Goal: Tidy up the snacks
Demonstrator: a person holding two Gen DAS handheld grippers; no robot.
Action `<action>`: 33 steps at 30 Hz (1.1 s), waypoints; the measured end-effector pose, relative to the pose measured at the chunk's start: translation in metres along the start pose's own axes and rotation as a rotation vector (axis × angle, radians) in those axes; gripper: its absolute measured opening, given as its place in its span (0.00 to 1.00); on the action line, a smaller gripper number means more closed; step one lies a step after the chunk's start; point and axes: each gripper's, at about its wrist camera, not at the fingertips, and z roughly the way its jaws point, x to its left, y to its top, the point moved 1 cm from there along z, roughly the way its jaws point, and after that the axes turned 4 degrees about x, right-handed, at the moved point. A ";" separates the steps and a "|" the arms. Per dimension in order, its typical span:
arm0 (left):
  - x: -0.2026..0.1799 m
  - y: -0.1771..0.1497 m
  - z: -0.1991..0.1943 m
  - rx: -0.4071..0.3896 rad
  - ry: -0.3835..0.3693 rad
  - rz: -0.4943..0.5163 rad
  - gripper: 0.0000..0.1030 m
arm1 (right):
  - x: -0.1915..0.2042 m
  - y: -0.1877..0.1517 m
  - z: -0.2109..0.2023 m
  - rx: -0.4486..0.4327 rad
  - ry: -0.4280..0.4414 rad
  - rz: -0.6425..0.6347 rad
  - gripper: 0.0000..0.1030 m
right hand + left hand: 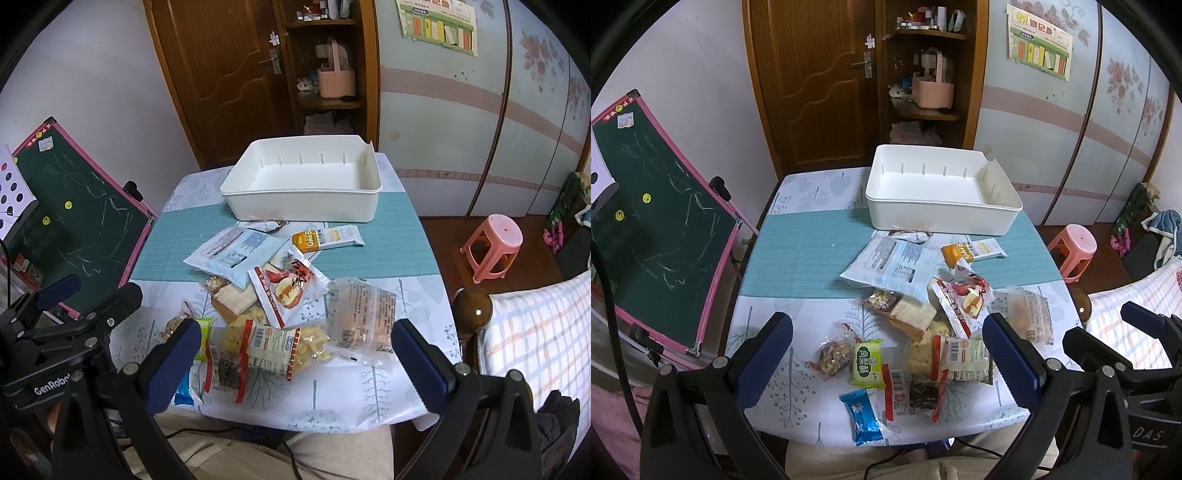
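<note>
Bedroom w/ wooden door (pixel 816 74) at back, small table (pixel 798 254) in a leaf-print cloth w/ a teal runner across the middle. Landmark: white bin (pixel 938 192), sitting at the far end of the table, partly on the runner, nothing visible inside. All snacks lie loose on the near side of the bin. Just in front of its near wall: a crumpled silver wrapper (pixel 910 235), an orange oat bar (pixel 325 236) and a big white-blue flat pack (pixel 892 266). Nearer the camera from the bin: red apple-picture pack (pixel 284 286), clear bag of round cakes (pixel 360 314), yellow puffed-rice pack (pixel 275 345), a dark square bar in red-ended wrap (pixel 921 393), green pastry pack (pixel 868 363), nut cluster (pixel 833 356). Farthest from the bin, near the table's front edge: blue foil candy (pixel 860 417). Left gripper (pixel 886 358) fingers spread wide, holding nothing, above the near snacks. Right gripper (pixel 295 362) likewise wide apart, holding nothing, over the rice pack area. Chalkboard (pixel 661 221) left of the bin, off the table; pink stool (pixel 493 245) on the floor right of it.
</note>
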 end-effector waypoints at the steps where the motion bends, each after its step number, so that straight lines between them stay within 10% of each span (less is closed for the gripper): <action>1: 0.001 0.001 0.000 -0.003 0.000 0.001 0.99 | 0.002 -0.001 0.001 -0.008 -0.007 -0.009 1.00; 19: -0.001 0.029 -0.021 -0.063 -0.018 0.016 0.99 | 0.000 0.027 -0.030 -0.076 -0.093 -0.088 1.00; 33: 0.032 -0.013 0.075 0.264 -0.071 0.024 0.99 | -0.042 0.031 0.029 -0.016 -0.100 -0.179 0.93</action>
